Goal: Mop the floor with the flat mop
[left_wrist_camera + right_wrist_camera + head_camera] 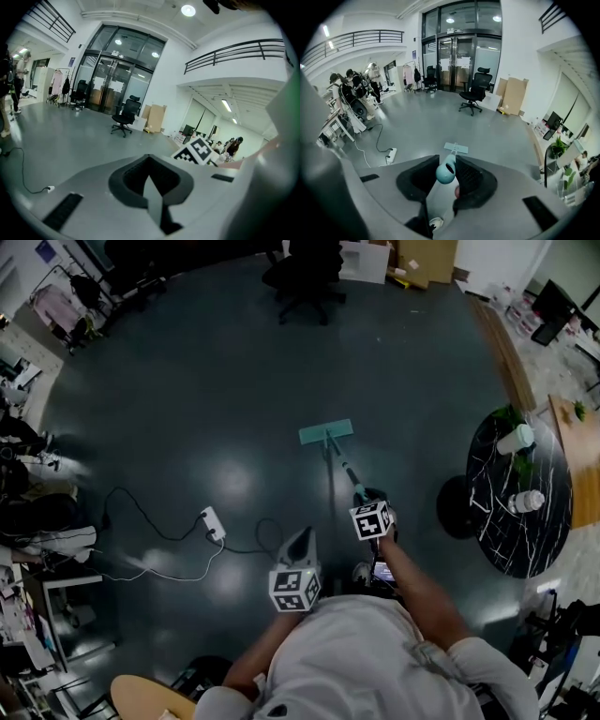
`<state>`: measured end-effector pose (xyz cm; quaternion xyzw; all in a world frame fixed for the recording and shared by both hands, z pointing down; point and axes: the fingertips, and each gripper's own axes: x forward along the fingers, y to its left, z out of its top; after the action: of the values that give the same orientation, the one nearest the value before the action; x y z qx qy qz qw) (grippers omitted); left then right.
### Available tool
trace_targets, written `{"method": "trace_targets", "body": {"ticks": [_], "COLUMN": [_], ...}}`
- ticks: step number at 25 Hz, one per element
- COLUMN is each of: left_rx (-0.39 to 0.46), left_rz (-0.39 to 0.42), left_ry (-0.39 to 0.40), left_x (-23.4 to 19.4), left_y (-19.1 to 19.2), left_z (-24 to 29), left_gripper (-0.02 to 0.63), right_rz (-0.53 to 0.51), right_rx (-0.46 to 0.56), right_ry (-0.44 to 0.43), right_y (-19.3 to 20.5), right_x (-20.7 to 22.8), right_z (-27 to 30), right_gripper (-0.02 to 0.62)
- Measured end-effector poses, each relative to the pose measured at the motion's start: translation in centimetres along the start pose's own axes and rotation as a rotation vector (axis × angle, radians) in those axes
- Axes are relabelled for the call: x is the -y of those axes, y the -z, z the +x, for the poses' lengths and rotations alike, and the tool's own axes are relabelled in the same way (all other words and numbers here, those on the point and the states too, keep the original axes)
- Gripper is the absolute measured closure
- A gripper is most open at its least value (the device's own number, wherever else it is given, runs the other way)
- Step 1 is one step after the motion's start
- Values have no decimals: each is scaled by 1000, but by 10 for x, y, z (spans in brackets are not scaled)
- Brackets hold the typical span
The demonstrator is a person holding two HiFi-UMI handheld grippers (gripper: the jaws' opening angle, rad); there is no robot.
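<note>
The flat mop's teal head (326, 431) lies flat on the dark floor ahead of me, and its thin handle (343, 465) slants back to my right gripper (365, 497). That gripper (446, 161) is shut on the mop handle; the rounded teal handle end (446, 173) pokes out between the pads, with the mop head (456, 148) beyond it. My left gripper (300, 540) hangs lower left of the right one, off the mop. In its own view the left gripper (149, 161) has its jaws together with nothing between them.
A white power strip (212, 523) with trailing cables lies on the floor to the left. A round black marble-look table (499, 521) with a cup and a bottle stands at right. An office chair (305, 277) is far ahead, and desks with clutter (28, 549) line the left.
</note>
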<state>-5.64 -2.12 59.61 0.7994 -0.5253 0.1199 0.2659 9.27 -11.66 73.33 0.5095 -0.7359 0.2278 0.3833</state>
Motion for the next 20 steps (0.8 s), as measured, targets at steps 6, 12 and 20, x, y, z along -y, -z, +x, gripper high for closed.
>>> {"method": "trace_targets", "body": {"ticks": [6, 12, 20], "left_rx": [-5, -6, 3], "left_rz": [-3, 8, 2], "left_ry": [-13, -38, -36], "left_x": [-8, -19, -28], "left_y": [-2, -2, -6], "left_z": [-1, -11, -13], "left_gripper": [601, 601, 601], "right_rz": [-29, -28, 16], "right_rx": [-1, -14, -5], "right_ry": [42, 63, 58], "right_y": [-34, -38, -24], "right_x": [14, 17, 11], "right_z": [57, 84, 47], "right_gripper": [483, 483, 483]}}
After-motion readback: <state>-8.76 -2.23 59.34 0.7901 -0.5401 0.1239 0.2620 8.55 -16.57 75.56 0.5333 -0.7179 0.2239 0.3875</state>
